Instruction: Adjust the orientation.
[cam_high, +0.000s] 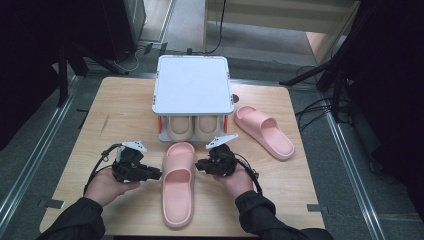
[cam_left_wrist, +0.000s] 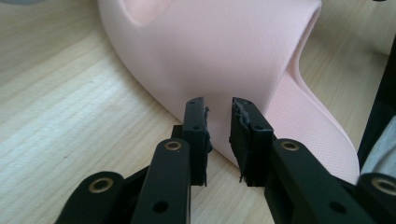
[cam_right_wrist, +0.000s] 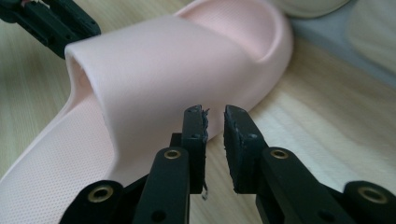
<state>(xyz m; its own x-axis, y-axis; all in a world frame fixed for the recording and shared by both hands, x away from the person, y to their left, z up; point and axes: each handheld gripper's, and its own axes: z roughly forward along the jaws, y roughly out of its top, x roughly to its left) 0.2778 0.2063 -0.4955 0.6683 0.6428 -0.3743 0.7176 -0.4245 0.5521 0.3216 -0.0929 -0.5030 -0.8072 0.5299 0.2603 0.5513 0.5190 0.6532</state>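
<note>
pink foam slide sandal (cam_high: 178, 182) lies centre-near on wooden table (cam_high: 120, 115), long axis near-far, toe toward far shoe rack (cam_high: 192, 85). left gripper (cam_high: 156, 173) and right gripper (cam_high: 199, 165) flank it, jaws narrowly apart, gripping nothing.

Under the white rack (cam_high: 192, 85), the two beige slippers (cam_high: 192, 127) show toes alone, their backs hidden beneath its top shelf.

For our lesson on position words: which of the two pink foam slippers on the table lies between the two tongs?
The pink foam slipper nearest the person; the other pink slipper lies apart, right of the white rack.
</note>
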